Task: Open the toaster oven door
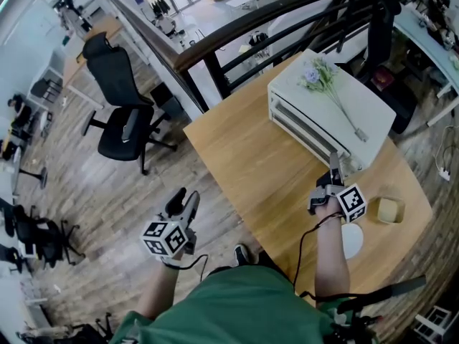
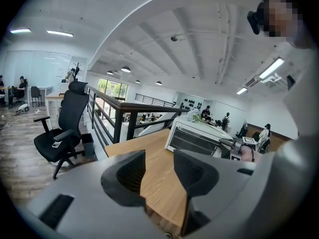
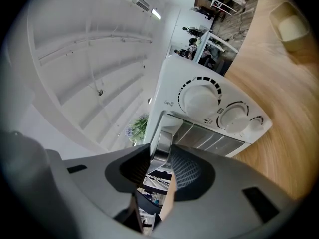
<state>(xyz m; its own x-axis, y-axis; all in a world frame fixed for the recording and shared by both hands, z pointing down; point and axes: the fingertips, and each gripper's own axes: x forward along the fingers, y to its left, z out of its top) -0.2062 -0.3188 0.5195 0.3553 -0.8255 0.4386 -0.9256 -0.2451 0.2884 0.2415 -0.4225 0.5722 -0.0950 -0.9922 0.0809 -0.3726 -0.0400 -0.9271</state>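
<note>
The oven (image 1: 373, 113) is found standing on the tabletop (image 1: 251, 156), with its door apparently shut and turned toward the person. The right tongs (image 3: 160, 159) are seen clamped on the handle (image 3: 162, 142), at the end beside the knobs (image 3: 202, 99). The bar's long axis is laid along the door's top edge, crosswise to the jaws. The left tongs (image 2: 159, 171) are held apart and empty, off the tabletop's edge and well away. The pull is judged to fall to the right tongs, outward and down.
</note>
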